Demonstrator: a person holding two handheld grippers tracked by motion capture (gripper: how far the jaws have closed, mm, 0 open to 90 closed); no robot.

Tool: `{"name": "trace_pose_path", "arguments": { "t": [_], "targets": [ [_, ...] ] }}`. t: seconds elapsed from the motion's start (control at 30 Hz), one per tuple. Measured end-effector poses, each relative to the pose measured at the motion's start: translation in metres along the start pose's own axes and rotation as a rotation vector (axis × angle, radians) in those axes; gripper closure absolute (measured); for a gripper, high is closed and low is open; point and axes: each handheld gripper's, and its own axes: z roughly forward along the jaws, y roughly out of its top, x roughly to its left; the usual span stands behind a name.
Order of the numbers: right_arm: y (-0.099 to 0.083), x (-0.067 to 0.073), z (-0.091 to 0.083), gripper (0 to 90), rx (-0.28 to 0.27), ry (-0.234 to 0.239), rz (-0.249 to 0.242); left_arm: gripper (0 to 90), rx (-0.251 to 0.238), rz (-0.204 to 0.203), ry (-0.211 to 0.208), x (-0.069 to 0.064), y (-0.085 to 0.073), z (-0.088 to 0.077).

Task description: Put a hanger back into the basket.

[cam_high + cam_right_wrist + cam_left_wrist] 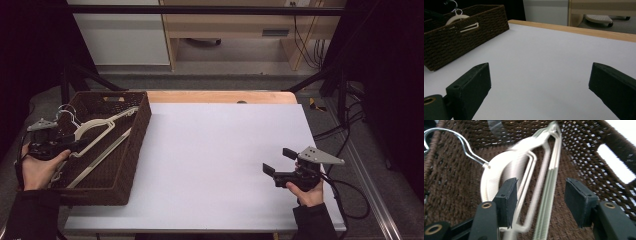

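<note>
Left gripper (540,202) is hovering in the basket (137,145), fingers (507,200) spread around the hangers (524,180), pressing nothing; right gripper (281,161) is waiting spread above the table (215,150).

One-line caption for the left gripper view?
Left gripper, fingers apart, over cream hangers lying in a brown woven basket.

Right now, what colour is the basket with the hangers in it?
Dark brown, woven all over. The basket shows best in the high view.

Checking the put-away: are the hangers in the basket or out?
In: the cream hangers lie inside the brown wicker basket, hooks at its left end.
</note>
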Motion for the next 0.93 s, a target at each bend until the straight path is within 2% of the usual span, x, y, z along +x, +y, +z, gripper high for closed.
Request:
{"name": "trace_pose_path", "arguments": {
  "t": [0.1, 0.2, 0.33, 0.37, 0.4, 0.53, 0.57, 0.6, 0.63, 0.67, 0.8, 0.93],
  "targets": [
    [0.000, 0.000, -0.001, 4.4, 0.001, 0.006, -0.001, 37.0, -0.046, 0.007, -0.040, -0.010, 0.002, -0.009],
    [0.001, 0.000, -0.002, 4.4, -0.009, 0.001, 0.005, 30.6, -0.131, 0.022, -0.072, -0.027, 0.003, -0.017],
    [0.002, -0.001, -0.005, 4.3, -0.017, 0.005, -0.003, 20.5, -0.243, 0.031, -0.137, -0.053, 0.004, -0.027],
    [0.002, -0.001, -0.005, 4.2, -0.023, -0.001, 0.000, 16.8, -0.243, 0.031, -0.137, -0.053, 0.004, -0.027],
    [0.002, -0.001, -0.006, 4.2, -0.025, -0.002, 0.000, 13.9, -0.270, 0.035, -0.170, -0.066, 0.005, -0.029],
    [0.002, -0.001, -0.007, 4.1, -0.034, -0.006, -0.003, 7.9, -0.315, 0.042, -0.211, -0.091, 0.003, -0.031],
    [0.003, -0.001, -0.007, 3.9, -0.033, -0.004, -0.002, 7.1, -0.315, 0.042, -0.211, -0.091, 0.003, -0.031],
    [0.003, -0.001, -0.007, 3.9, -0.033, -0.005, -0.002, 7.0, -0.334, 0.043, -0.234, -0.103, 0.000, -0.031],
    [0.003, -0.001, -0.008, 3.8, -0.034, -0.005, -0.002, 6.4, -0.334, 0.043, -0.234, -0.103, 0.000, -0.031],
    [0.003, -0.002, -0.008, 3.7, -0.032, -0.004, -0.005, 5.9, -0.336, 0.058, -0.254, -0.115, -0.001, -0.029],
    [0.003, -0.002, -0.009, 3.5, -0.038, -0.010, -0.006, 5.1, -0.334, 0.091, -0.272, -0.136, -0.007, -0.024],
    [0.002, -0.003, -0.010, 3.3, -0.036, -0.016, -0.016, 5.2, -0.321, 0.119, -0.296, -0.145, -0.011, -0.020]
  ]
}}
